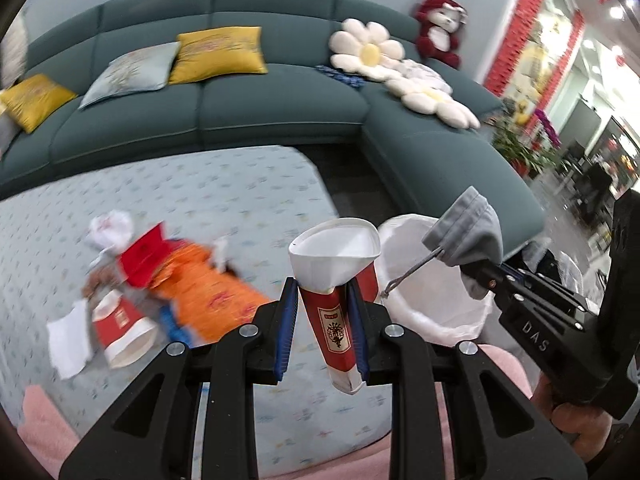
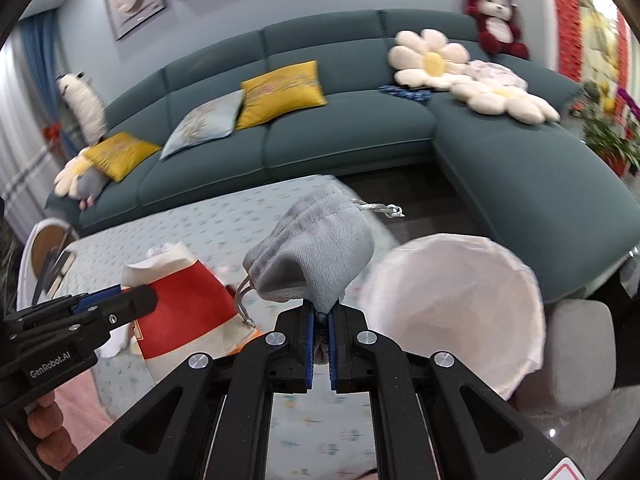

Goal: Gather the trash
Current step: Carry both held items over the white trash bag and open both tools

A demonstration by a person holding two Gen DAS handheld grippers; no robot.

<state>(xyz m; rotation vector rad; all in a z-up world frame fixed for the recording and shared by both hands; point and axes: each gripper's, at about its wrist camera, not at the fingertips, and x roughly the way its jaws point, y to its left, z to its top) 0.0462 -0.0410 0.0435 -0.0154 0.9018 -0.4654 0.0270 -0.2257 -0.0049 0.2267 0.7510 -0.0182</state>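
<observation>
The left gripper point(image 1: 324, 300) pinched a crushed red and white paper cup point(image 1: 334, 280) between its blue pads, the cup standing upright with its flattened white mouth above the fingertips and its squashed base hanging below them. The right gripper point(image 2: 320, 320) had its fingers pressed nearly together on the bottom corner of a grey drawstring pouch point(image 2: 312, 256), which bulged above the tips with its silver cord trailing off toward two o'clock.

In the left wrist view, the bin point(image 1: 424, 300) lined with a white bag sat just beside the cup at about three o'clock, and the pouch point(image 1: 464, 236) hung over its far rim. In the right wrist view the bin point(image 2: 452, 304) opened at three o'clock from the pouch, close beside it, while the cup point(image 2: 184, 308) showed at nine o'clock.

More trash lay on the pale patterned table cover point(image 1: 200, 208): an orange wrapper point(image 1: 208, 296), a red carton point(image 1: 144, 256), a second paper cup point(image 1: 124, 328) on its side, and crumpled white paper point(image 1: 110, 230), all at about nine to ten o'clock from the held cup. A teal sofa point(image 1: 248, 112) with yellow cushions point(image 1: 220, 56) ran along at twelve o'clock.
</observation>
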